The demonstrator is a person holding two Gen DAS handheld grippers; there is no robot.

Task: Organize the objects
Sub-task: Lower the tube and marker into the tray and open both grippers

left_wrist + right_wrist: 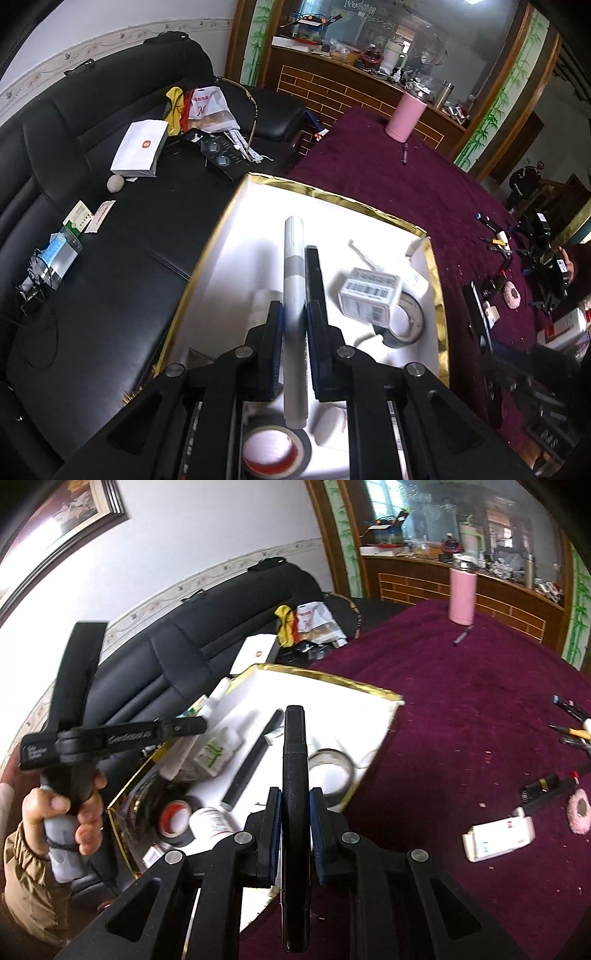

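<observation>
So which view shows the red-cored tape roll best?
The right wrist view: the red-cored tape roll lies in the open in the gold-rimmed tray. The left wrist view shows it at the bottom edge, partly behind the left gripper.

The grey marker (293, 314) blurs between the pads; red-cored tape (275, 452), perhaps electrical, is cut off near.
</observation>
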